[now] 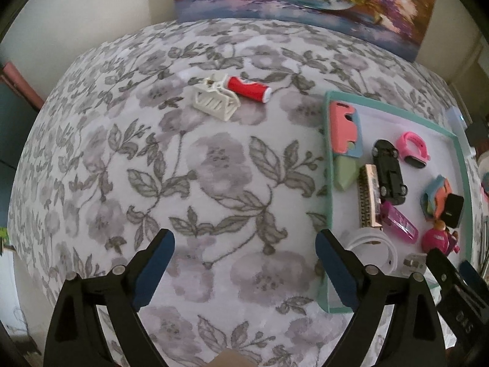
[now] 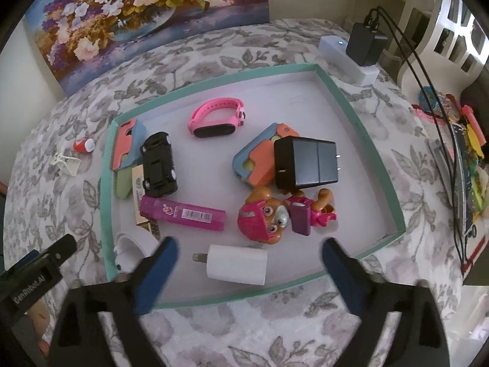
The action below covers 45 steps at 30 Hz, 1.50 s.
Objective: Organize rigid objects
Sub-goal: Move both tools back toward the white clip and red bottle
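Note:
A teal-rimmed tray point(image 2: 345, 98) point(image 1: 328, 165) holds several items: a pink watch band point(image 2: 214, 116), a black toy car point(image 2: 159, 165) point(image 1: 389, 171), a black charger point(image 2: 305, 163), a magenta tube point(image 2: 183, 212), a pink pup figure point(image 2: 269, 217) and a white plug point(image 2: 237, 264). My right gripper point(image 2: 249, 263) stands open over the tray's near edge, the white plug lying free between its fingers. My left gripper point(image 1: 244, 257) hangs open over bare cloth left of the tray, with nothing in it. Farther off on the cloth lie a white hair clip point(image 1: 214, 101) and a small red can point(image 1: 249, 88).
A floral cloth point(image 1: 214, 183) covers the table. A flower painting point(image 2: 137, 15) leans at the back. A white power strip point(image 2: 348, 58) with a black adapter and cables sits behind the tray. Colourful clutter point(image 2: 464, 159) lies at the right edge.

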Each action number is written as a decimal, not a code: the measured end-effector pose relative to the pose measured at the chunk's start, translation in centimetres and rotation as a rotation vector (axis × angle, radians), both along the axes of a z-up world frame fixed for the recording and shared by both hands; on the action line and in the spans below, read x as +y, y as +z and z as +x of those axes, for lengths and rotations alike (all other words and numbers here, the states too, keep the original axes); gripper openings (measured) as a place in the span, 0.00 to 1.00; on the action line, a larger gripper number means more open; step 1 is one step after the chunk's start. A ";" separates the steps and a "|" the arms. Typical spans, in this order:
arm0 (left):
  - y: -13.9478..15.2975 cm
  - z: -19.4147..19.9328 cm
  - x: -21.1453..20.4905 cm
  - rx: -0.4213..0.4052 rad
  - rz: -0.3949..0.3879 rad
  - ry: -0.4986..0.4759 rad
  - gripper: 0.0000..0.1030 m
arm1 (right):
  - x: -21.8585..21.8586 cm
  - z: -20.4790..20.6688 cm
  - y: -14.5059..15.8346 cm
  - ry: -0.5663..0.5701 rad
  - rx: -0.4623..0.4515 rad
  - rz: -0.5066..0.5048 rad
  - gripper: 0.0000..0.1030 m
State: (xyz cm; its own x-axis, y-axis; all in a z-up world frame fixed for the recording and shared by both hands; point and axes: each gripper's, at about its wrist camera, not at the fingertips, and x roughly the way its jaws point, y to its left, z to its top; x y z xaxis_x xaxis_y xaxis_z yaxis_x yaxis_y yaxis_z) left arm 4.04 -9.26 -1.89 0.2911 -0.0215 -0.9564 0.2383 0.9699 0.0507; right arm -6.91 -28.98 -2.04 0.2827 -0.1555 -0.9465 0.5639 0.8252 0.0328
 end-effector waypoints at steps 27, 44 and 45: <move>0.9 3.5 5.5 -0.071 -0.113 0.149 0.92 | 2.0 1.2 1.0 0.030 -0.065 -0.009 1.00; 2.1 6.6 8.2 -0.116 -0.200 0.225 0.92 | 5.4 4.8 1.0 0.149 -0.078 -0.066 1.00; 2.2 7.0 8.3 -0.117 -0.220 0.228 0.92 | 5.5 5.2 0.9 0.150 -0.080 -0.067 1.00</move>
